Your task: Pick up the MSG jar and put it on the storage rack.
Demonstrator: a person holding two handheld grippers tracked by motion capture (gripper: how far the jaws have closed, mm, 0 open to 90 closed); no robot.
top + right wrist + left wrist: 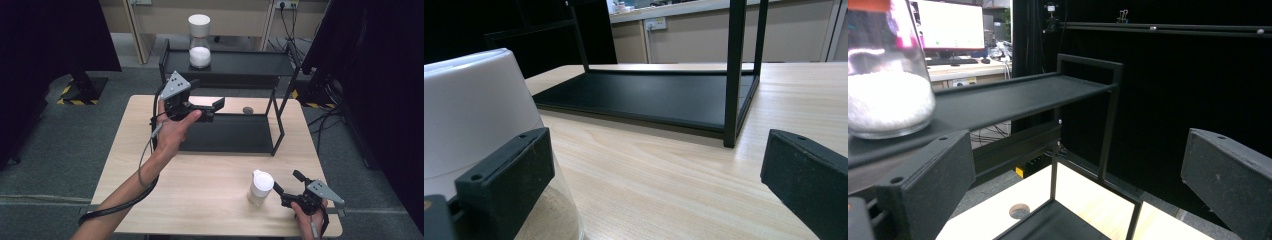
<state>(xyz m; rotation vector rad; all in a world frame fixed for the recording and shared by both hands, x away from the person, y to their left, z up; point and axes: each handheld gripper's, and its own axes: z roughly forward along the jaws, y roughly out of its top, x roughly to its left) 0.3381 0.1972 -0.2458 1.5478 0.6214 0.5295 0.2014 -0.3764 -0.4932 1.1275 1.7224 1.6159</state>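
Jar (260, 188) — clear-walled container with a white lid, a shallow layer of pale granular fill at its base. Stands upright on the table (200, 185), near the front edge toward the front right corner, well clear of the rack.

Right gripper (286, 186) — jaws spread wide, nothing held. It sits just beside the jar on its right. In the right gripper view the jar (479, 115) stands against the left jaw, not yet between the two; contact cannot be told for certain.

Left gripper (218, 107) — jaws wide, empty, raised over the back left part of the table at the left end of the black rack (235, 132).

Second jar (199, 42) — same pattern, fuller of white granules, on the rack's top shelf toward its left end; seen close in the left gripper view (885, 75).

Handling, judged:
- Weight: probably light, with little fill; the low fill should keep it steady upright.
- Wall: smooth and probably slick, glass or hard plastic — cannot tell which, so treat as breakable.
- Stiffness: rigid; no give under the jaws, so moderate squeeze only.
- Hold: across the clear body below the lid, jaws level. Avoid the lid, which tapers and may lift off.
- Carry upright; tilt would shift the granules.
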